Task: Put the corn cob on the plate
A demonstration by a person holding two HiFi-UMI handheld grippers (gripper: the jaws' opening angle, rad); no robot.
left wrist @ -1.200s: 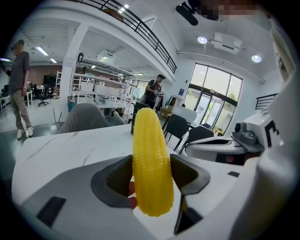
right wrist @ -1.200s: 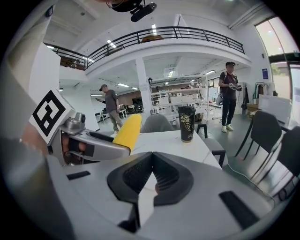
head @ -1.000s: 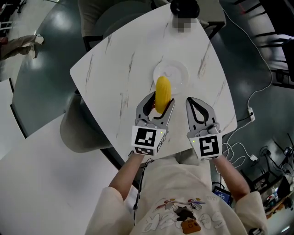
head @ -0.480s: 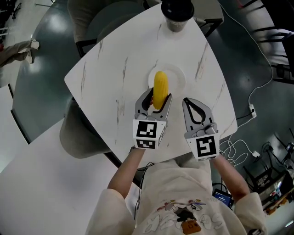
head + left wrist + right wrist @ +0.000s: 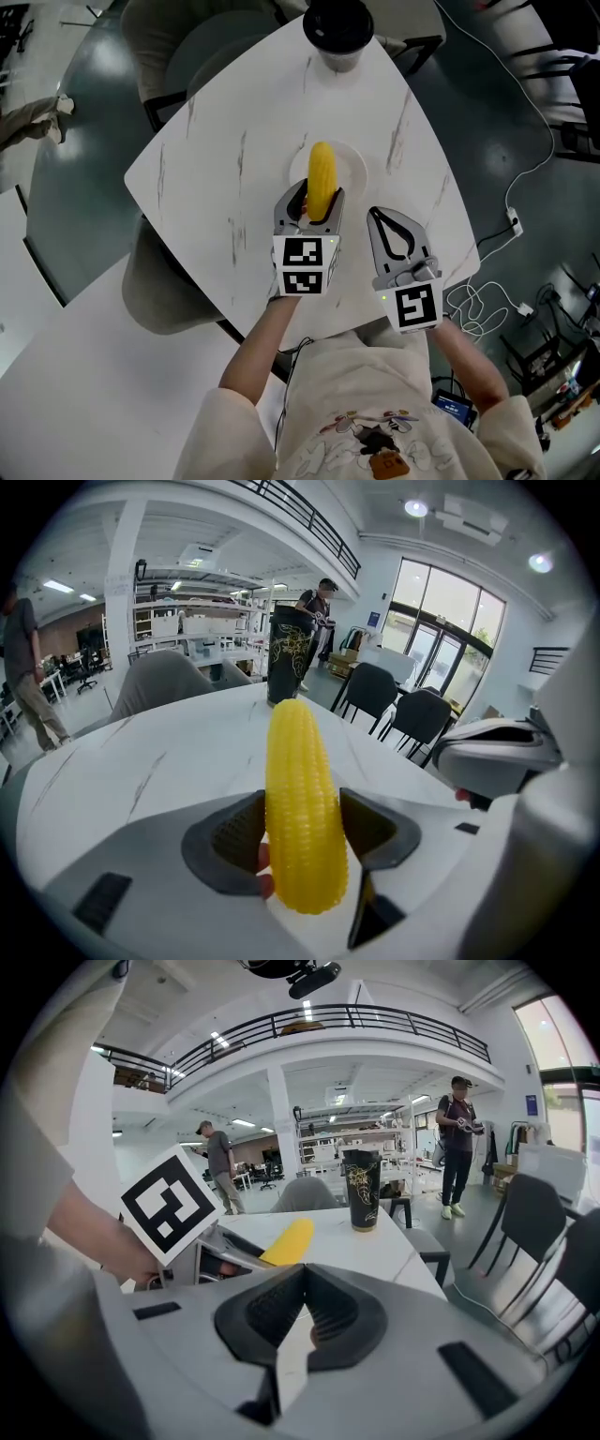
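Note:
A yellow corn cob (image 5: 321,182) is clamped between the jaws of my left gripper (image 5: 310,203), which is shut on it. The cob points away from me, its far end over the small white plate (image 5: 352,167) on the marble table. In the left gripper view the corn cob (image 5: 298,817) fills the middle, squeezed by both black pads (image 5: 232,832). My right gripper (image 5: 396,228) hovers just right of the left one, shut, with nothing in it. In the right gripper view the corn cob (image 5: 289,1240) shows to the left, beside the left gripper's marker cube (image 5: 170,1206).
A tall dark cup (image 5: 337,32) stands at the far corner of the white marble table (image 5: 225,141). Grey chairs (image 5: 161,272) sit at the table's left and far sides. Cables (image 5: 487,298) lie on the floor at the right. People (image 5: 457,1143) stand far behind.
Both grippers have moved forward across the table. The corn cob's far end now hangs over the plate, nearer its middle than a second ago.

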